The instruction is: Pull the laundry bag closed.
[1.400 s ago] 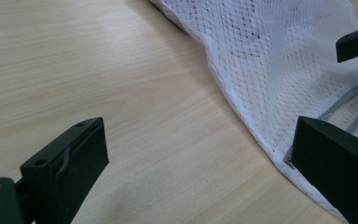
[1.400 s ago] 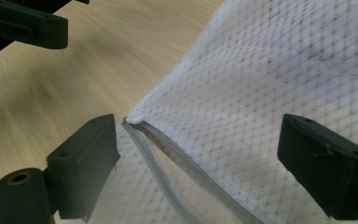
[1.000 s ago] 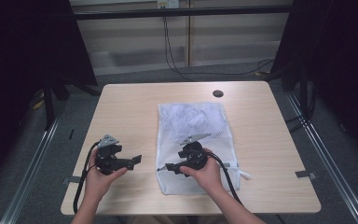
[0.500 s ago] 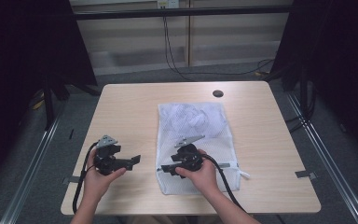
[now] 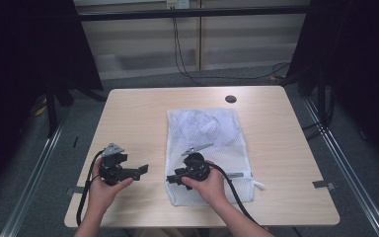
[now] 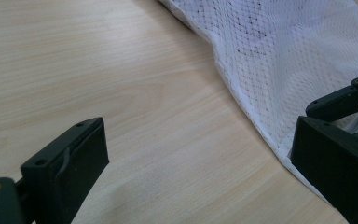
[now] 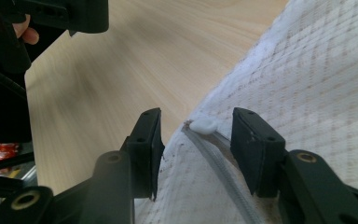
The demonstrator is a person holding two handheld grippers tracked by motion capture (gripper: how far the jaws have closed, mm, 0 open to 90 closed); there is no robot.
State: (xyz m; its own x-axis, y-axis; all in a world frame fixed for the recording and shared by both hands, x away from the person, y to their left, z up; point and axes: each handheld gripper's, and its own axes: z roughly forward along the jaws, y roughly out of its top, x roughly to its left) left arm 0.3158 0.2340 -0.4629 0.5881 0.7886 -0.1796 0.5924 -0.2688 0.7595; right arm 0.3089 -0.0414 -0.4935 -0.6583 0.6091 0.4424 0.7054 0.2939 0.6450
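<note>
A white mesh laundry bag [image 5: 212,131] lies flat on the wooden table [image 5: 138,118], a little right of centre. My right gripper [image 5: 171,178] rests over the bag's near left corner. In the right gripper view its jaws [image 7: 196,140] stand either side of the white zipper pull [image 7: 203,125] at the end of the grey zipper [image 7: 221,175]. They have just been closing, but a gap still shows on both sides of the pull. My left gripper [image 5: 142,170] sits on bare wood left of the bag, open [image 6: 196,172] with nothing between its jaws. The bag's edge [image 6: 284,51] lies just beyond it.
A dark round grommet [image 5: 231,98] sits in the table near its far edge. Bare wood stretches left of and beyond the bag. Metal rails [image 5: 39,163] run along both sides of the table, and cables [image 5: 182,59] hang behind it.
My right hand has shifted a little to the left over the bag's near corner. The left hand has stayed where it was.
</note>
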